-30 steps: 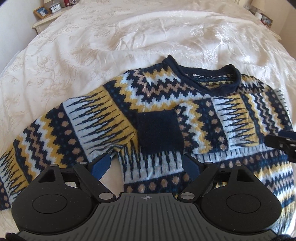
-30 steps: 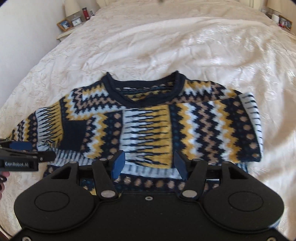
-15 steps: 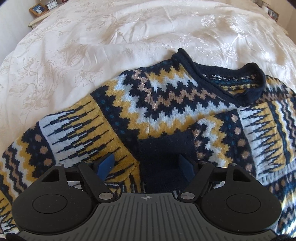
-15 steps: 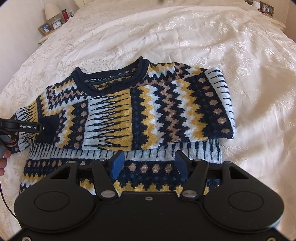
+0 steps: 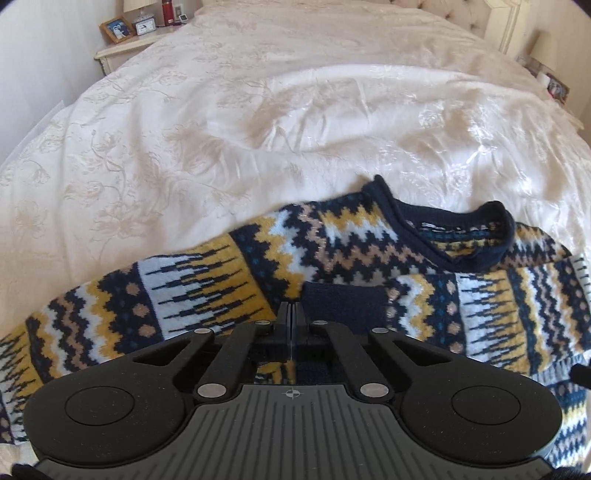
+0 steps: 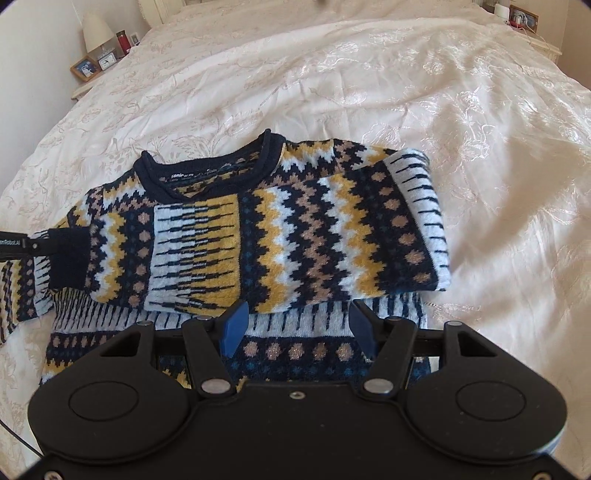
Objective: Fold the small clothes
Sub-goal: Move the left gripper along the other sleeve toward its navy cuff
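- A patterned knit sweater (image 6: 280, 236) in navy, yellow, white and tan lies flat on a bed covered by a cream embroidered bedspread (image 6: 369, 81).
- Its navy collar (image 6: 207, 173) faces the head of the bed, with a small label showing inside it.
- One sleeve (image 6: 258, 243) is folded across the chest, and its navy cuff (image 6: 68, 258) lies near the sweater's left side in the right wrist view.
- The other sleeve (image 5: 122, 306) lies stretched out to the left in the left wrist view.
- The left gripper (image 5: 291, 314) has its fingers pressed together at the edge of the navy cuff (image 5: 343, 306); whether any knit is pinched between them cannot be told.
- In the right wrist view that gripper shows only as a black tip touching the cuff at the left edge.
- The right gripper (image 6: 295, 325) hovers over the sweater's lower band, its blue fingers (image 6: 232, 326) spread wide and holding nothing.
- A nightstand (image 5: 125, 44) beside the bed carries a photo frame (image 5: 116, 29), a small clock (image 5: 144, 26) and a lamp (image 6: 96, 29).
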Available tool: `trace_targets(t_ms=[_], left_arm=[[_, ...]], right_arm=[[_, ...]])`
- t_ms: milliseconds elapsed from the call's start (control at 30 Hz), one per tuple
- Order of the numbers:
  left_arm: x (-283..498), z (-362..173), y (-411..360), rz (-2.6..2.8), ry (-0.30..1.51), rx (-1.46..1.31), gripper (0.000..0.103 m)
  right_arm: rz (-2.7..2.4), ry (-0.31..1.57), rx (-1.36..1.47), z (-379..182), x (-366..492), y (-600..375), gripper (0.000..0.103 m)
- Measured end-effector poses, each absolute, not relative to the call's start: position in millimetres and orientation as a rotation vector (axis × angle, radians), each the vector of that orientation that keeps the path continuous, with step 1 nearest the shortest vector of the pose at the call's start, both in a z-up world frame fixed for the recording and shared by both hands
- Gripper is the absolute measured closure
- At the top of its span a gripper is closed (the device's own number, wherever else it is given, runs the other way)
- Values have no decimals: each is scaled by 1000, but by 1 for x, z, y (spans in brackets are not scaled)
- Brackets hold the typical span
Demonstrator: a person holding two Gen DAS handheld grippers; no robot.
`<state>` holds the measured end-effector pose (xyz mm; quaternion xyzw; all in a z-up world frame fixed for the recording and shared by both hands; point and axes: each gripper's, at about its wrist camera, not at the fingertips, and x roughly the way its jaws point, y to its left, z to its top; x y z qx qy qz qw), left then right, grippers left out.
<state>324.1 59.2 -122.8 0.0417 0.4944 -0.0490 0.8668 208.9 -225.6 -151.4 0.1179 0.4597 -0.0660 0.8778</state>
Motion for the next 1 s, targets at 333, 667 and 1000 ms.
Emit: trace_targets(t_ms=[333,667,1000], left_arm=[[341,-160,66,-78,1183,77,93],[315,-166,78,-54,1190,101,64],[260,-142,130,14,1131,-39,39]], right_arm=[[-189,963,209,-171,262,-263,38],[-341,1016,267,-187,269,-303,28],[-248,954,263,-154,226,-255,11]])
